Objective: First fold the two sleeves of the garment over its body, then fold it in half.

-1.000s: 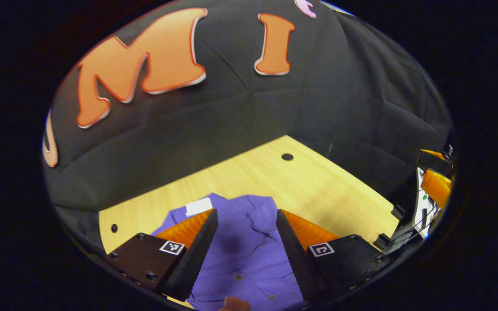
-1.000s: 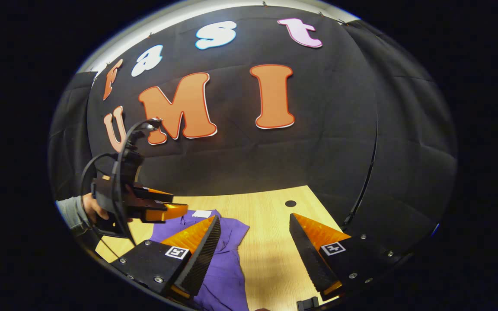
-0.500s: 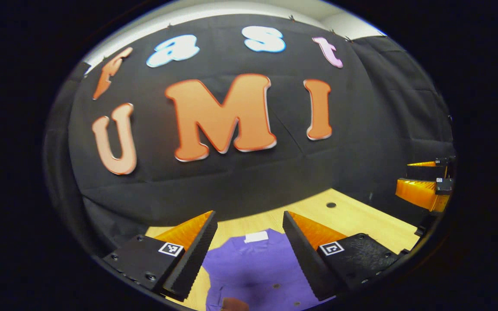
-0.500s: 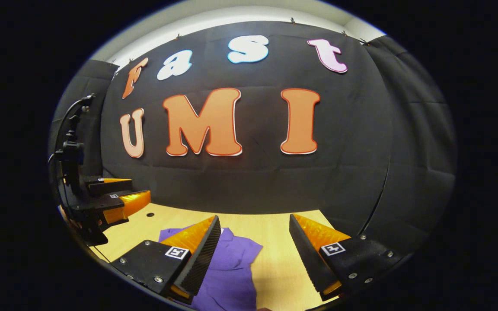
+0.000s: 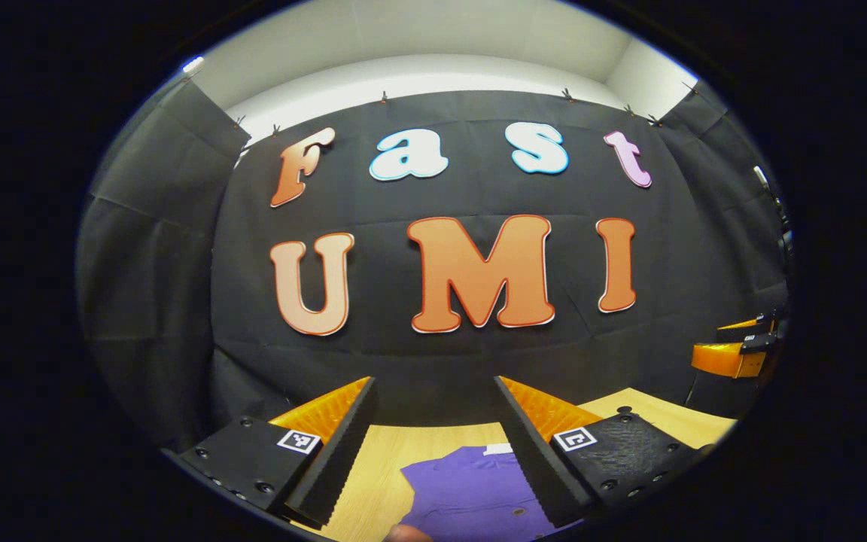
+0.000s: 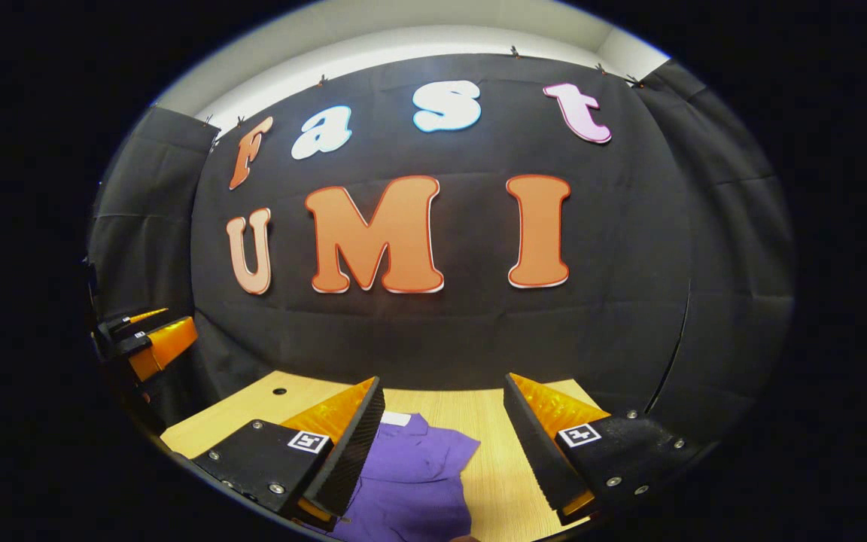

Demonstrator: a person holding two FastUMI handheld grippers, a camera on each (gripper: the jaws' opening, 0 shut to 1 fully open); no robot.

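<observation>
With both grippers [image 5: 433, 444] [image 6: 441, 444] being held apart and empty above the table [image 6: 494, 482], the shirt [image 6: 411, 482] is being judged folded, nothing apparently left.

Left hand-held gripper [image 5: 433, 444] raised above the surface and aimed roughly level toward the back wall, both fingers [image 5: 336, 444] spread wide, nothing between them. Seen again at the left rim of the right gripper view [image 6: 149, 342], off beyond the surface's left edge, pointing toward the far side. Right hand-held gripper [image 6: 442, 448] likewise lifted clear of the surface and held nearly level, fingers [image 6: 347, 452] wide apart, gripping nothing. Visible too at the right rim of the left gripper view [image 5: 738, 348], past the surface's right edge, at about the same height. A fingertip [image 5: 407, 533] just peeking in at the bottom edge of the left gripper view.
</observation>
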